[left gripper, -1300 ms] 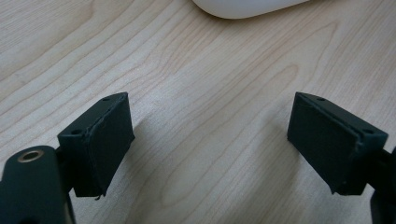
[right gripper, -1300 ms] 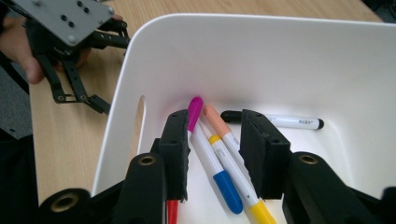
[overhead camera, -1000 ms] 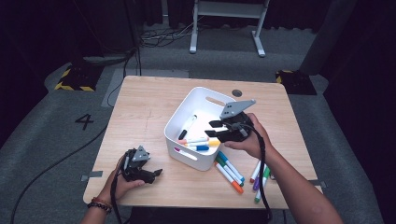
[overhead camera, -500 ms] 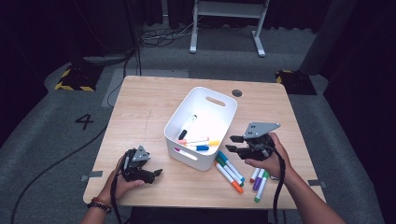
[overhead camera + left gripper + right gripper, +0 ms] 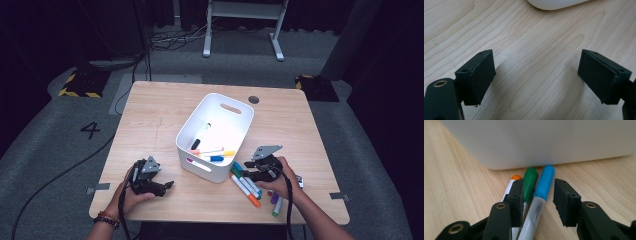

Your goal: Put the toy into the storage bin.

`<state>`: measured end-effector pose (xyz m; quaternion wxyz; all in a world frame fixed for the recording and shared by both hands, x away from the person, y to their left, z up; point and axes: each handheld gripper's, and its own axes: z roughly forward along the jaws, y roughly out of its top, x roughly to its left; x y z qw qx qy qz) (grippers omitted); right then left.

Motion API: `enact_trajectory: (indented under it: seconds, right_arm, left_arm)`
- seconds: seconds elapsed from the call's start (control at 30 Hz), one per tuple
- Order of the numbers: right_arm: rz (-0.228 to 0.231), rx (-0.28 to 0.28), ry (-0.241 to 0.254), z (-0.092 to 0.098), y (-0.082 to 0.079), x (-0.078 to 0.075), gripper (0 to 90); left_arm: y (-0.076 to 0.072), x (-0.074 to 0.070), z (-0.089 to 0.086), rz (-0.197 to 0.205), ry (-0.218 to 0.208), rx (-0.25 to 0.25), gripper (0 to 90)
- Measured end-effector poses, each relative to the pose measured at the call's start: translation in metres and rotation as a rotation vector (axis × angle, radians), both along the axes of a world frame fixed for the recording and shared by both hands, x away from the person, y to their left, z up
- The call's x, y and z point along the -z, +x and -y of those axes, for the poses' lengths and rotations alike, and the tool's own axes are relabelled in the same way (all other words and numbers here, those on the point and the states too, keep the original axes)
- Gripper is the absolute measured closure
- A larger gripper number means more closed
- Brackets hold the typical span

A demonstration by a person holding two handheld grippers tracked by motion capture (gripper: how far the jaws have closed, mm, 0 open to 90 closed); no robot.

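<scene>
A white bin (image 5: 235, 117) stands mid-table with several markers (image 5: 212, 152) inside. More markers (image 5: 246, 186) lie on the wood by its near right corner. My right gripper (image 5: 248, 170) is low over them, and in the right gripper view (image 5: 537, 201) its open jaws straddle the blue-capped marker (image 5: 544, 185) without pressing it. A green-capped marker (image 5: 530, 181) and an orange-capped marker (image 5: 516, 177) lie to the left of the blue one, all pointing at the bin wall (image 5: 536, 142). My left gripper (image 5: 168, 185) rests at the near left, open wide over bare wood (image 5: 536, 75).
The bin's rounded corner (image 5: 556, 3) lies just ahead of the left gripper. A purple marker (image 5: 274, 198) and a green one (image 5: 278, 206) lie under the right hand near the table's front edge. A round grommet (image 5: 254, 99) sits behind the bin.
My right gripper has come from above the bin, down and toward the near right, to the markers on the table. The left gripper has stayed put.
</scene>
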<state>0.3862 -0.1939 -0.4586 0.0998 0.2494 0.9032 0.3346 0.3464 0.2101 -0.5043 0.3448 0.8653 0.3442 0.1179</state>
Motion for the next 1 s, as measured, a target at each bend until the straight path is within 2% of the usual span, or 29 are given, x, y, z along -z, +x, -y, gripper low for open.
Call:
enact_trajectory:
  seconds: [0.17, 0.2, 0.3, 0.33, 0.4, 0.6, 0.7, 0.77, 0.87, 1.0]
  right_arm:
    - [-0.009, 0.004, -0.018, -0.004, 0.006, 0.01, 61.7]
    - [-0.019, 0.014, -0.004, -0.006, 0.006, 0.011, 61.8]
    - [-0.014, 0.011, -0.027, -0.006, 0.01, 0.014, 62.5]
    - [-0.028, 0.028, -0.029, -0.008, 0.011, 0.015, 62.6]
    - [-0.026, 0.021, -0.032, -0.008, 0.013, 0.017, 63.5]
    - [-0.038, 0.053, -0.062, -0.007, 0.018, 0.022, 66.3]
    - [-0.062, 0.067, -0.036, -0.005, 0.022, 0.024, 68.2]
    - [-0.069, 0.083, -0.044, -0.004, 0.023, 0.024, 69.3]
    - [-0.042, 0.079, -0.056, -0.003, 0.025, 0.024, 73.6]
    - [-0.06, 0.106, -0.033, -0.001, 0.025, 0.025, 74.4]
  left_arm:
    - [0.0, 0.0, 0.0, 0.001, 0.001, -0.001, 14.4]
    - [0.0, 0.0, 0.0, 0.001, 0.001, -0.001, 14.4]
    - [0.0, 0.0, 0.0, 0.003, 0.003, -0.001, 14.4]
    - [0.0, 0.0, 0.0, 0.001, 0.001, -0.001, 14.4]
    - [0.0, 0.0, 0.0, 0.0, 0.0, 0.0, 14.4]
    - [0.0, 0.0, 0.0, 0.0, 0.0, 0.0, 14.4]
    - [0.0, 0.0, 0.0, 0.001, 0.001, -0.001, 14.4]
    - [0.0, 0.0, 0.0, 0.003, 0.002, -0.001, 14.4]
    - [0.0, 0.0, 0.0, 0.003, 0.003, -0.001, 14.4]
    - [0.0, 0.0, 0.0, 0.0, 0.0, -0.001, 14.4]
